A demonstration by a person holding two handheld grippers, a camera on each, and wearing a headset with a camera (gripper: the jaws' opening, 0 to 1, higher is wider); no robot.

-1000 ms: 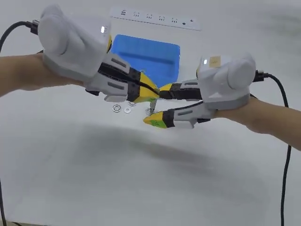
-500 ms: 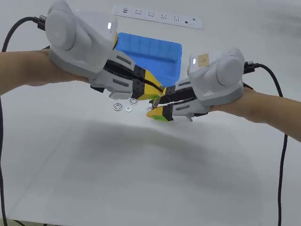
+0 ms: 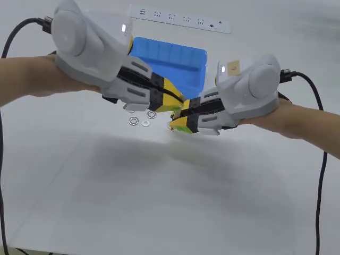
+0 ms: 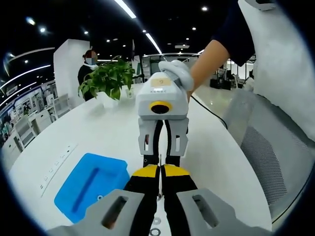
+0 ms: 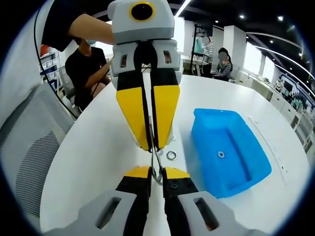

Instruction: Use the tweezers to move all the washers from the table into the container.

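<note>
Washers are bound for the blue container, which sits at the far side of the table with one washer already inside. On its near side the left gripper and right gripper meet tip to tip, each with its jaws closed on the thin tweezers. Three loose washers lie just left of the tips. The regrip likely goes best if one gripper lets go only once the other clamps squarely, leaving the tweezer points clear.
</note>
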